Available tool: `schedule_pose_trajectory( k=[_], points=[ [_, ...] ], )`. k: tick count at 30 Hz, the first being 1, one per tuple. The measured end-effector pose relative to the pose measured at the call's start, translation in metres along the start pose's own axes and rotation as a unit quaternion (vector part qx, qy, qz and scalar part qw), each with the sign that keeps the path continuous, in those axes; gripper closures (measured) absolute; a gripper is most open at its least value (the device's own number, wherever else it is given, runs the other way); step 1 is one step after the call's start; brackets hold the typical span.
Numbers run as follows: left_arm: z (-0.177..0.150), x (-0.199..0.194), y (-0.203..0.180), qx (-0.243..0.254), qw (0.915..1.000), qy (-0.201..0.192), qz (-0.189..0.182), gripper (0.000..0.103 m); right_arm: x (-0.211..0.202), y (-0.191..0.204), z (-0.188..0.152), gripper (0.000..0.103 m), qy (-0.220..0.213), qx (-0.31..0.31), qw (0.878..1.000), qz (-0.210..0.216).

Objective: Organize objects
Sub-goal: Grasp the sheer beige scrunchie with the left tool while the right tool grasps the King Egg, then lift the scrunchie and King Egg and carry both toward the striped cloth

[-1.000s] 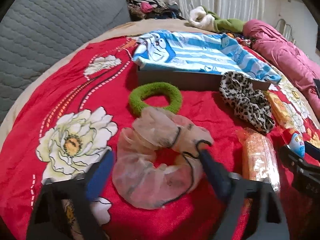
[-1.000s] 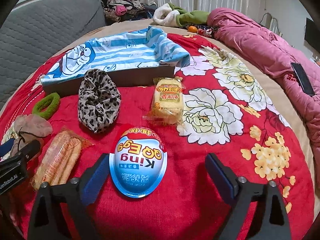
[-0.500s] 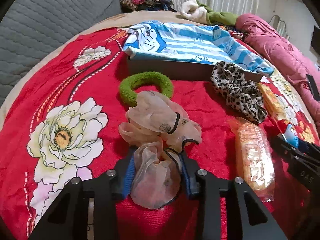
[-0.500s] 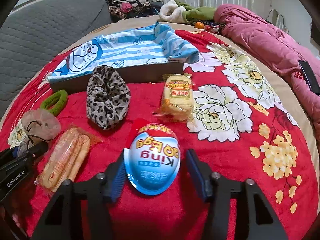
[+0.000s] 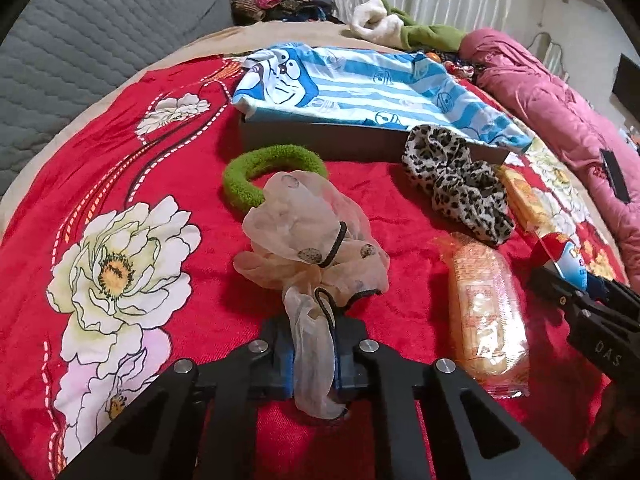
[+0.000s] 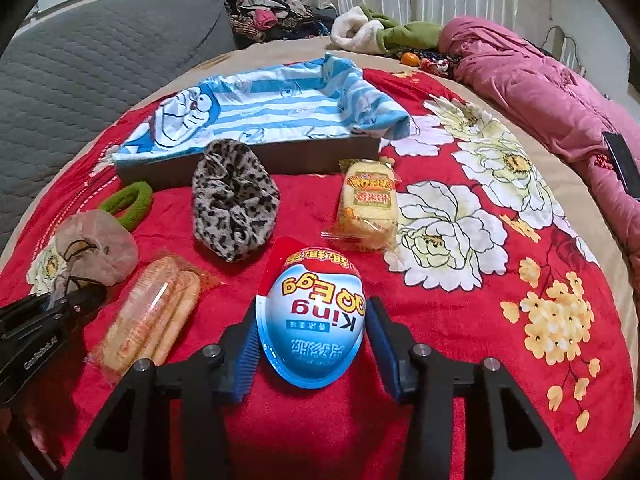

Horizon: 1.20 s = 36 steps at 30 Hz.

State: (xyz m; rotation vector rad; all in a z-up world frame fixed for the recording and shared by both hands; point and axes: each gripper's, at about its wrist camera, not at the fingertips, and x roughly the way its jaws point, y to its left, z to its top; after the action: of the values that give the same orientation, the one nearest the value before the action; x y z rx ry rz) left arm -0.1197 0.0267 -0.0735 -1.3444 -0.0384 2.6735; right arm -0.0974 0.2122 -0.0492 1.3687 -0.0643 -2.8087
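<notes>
My left gripper (image 5: 313, 356) is shut on the near edge of a sheer beige scrunchie (image 5: 316, 248) that lies on the red floral blanket (image 5: 120, 168). My right gripper (image 6: 312, 344) is shut on a blue and white King Egg toy egg (image 6: 314, 316), its pads against both sides. A green scrunchie (image 5: 272, 172), a leopard scrunchie (image 5: 456, 184) and an orange snack pack (image 5: 486, 312) lie between. A yellow snack pack (image 6: 368, 204) lies beyond the egg. A dark box (image 6: 320, 156) lined with a blue striped Doraemon cloth (image 6: 260, 116) stands behind.
A pink quilt (image 6: 540, 88) with a black phone (image 6: 622, 164) on it runs along the right. A grey quilted cushion (image 5: 80, 48) is at the left. Piled clothes (image 6: 272, 16) lie at the back.
Both grippers went from wide open to shut. The left closed on the beige scrunchie and bunched its near edge. The right closed on the egg.
</notes>
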Motion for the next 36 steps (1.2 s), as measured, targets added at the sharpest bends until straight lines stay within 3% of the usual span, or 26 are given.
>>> schedule_pose_trajectory(
  k=[36],
  points=[
    [0.008,-0.100,-0.016,0.015,0.9959,-0.086,0.027,0.092,-0.091,0.016,0.008,0.053,-0.073,-0.020,0.997,0.000]
  ],
)
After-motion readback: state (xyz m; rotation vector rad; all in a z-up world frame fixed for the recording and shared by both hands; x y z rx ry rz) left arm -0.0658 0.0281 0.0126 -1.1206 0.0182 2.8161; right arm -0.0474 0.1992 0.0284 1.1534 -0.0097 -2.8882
